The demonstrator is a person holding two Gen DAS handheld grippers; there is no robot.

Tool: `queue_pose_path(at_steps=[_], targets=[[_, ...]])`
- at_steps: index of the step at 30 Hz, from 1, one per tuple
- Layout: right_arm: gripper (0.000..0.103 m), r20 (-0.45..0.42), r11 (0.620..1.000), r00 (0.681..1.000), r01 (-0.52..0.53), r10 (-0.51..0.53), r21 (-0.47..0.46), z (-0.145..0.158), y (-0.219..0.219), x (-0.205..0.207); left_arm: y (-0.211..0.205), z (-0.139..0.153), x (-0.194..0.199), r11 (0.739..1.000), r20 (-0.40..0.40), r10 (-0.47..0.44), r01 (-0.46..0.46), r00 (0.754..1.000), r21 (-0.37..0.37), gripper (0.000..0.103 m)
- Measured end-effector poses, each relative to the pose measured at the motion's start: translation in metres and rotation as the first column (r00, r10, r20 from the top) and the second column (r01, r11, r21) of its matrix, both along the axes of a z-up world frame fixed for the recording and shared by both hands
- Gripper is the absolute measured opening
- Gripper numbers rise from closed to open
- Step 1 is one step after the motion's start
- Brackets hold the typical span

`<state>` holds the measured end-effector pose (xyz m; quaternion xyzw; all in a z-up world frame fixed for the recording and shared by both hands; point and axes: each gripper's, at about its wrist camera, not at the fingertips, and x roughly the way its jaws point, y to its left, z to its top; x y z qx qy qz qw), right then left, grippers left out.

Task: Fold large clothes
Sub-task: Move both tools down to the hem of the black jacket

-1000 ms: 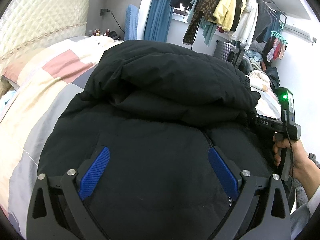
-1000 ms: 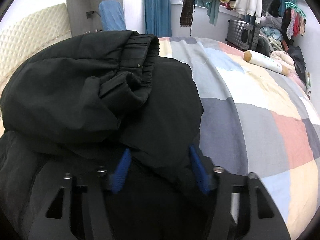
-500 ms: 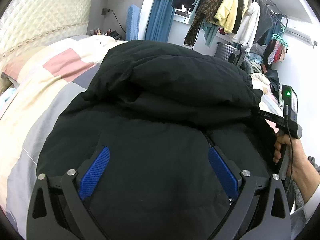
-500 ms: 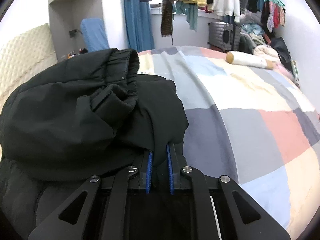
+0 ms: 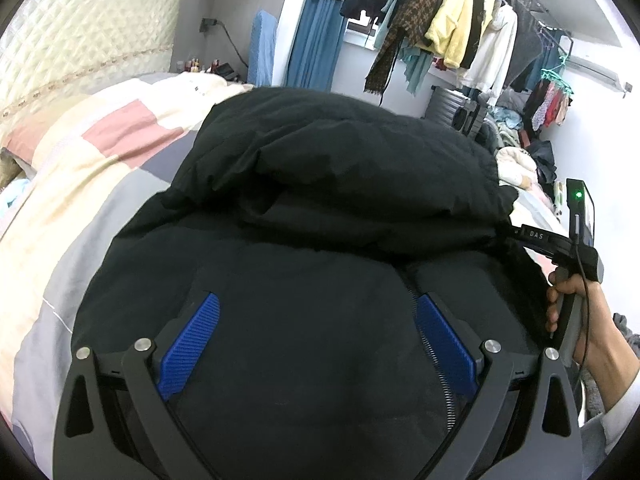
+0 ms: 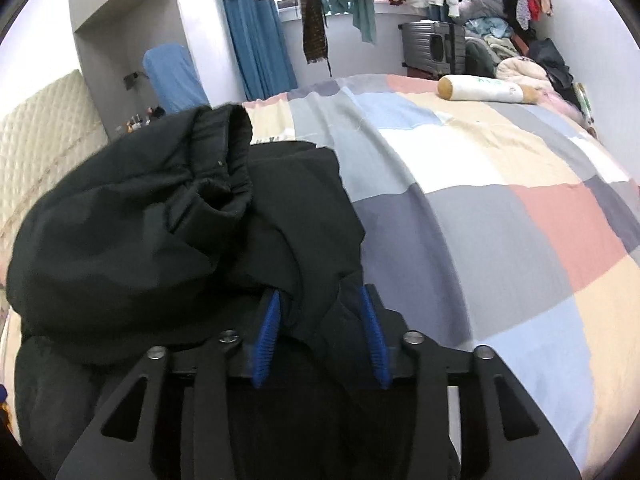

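On the bed (image 6: 500,216), our left claw (image 5: 316,340) gapes over the black jacket (image 5: 320,208); our right claw (image 6: 322,332), parted around its hem, must clamp next.

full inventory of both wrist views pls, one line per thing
jacket: 1, black, on the bed, sleeve folded across it
quilt: 1, pastel patchwork, covers the bed
headboard: 1, cream quilted, far left
bolster: 1, white with tan ends, far side of the bed
curtain: 1, blue, back wall
hung clothes: several, yellow, white, plaid, on a rail
suitcase: 1, grey, past the bed
clothes pile: mixed, right of the suitcase
left gripper: jaws wide open over the jacket
right gripper: jaws apart, jacket fabric between them
hand: 1, holds the right gripper's handle
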<state>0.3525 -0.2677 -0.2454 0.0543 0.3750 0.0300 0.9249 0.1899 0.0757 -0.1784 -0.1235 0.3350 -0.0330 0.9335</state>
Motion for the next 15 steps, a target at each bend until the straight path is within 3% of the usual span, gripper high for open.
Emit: queue_pose_path(at_steps=[9, 15], targets=[[0.042, 0.112, 0.999, 0.993, -0.034, 0.033, 0.008, 0.056, 0.011, -0.057, -0.017, 0.027, -0.025, 0.999, 0.055, -0.033, 0.032, 0.998, 0.027, 0.099], [0.042, 0.165, 0.998, 0.985, -0.055, 0.048, 0.035, 0.103, 0.010, -0.105, -0.031, 0.068, -0.046, 0.997, 0.103, -0.063, 0.059, 0.993, 0.042, 0.099]])
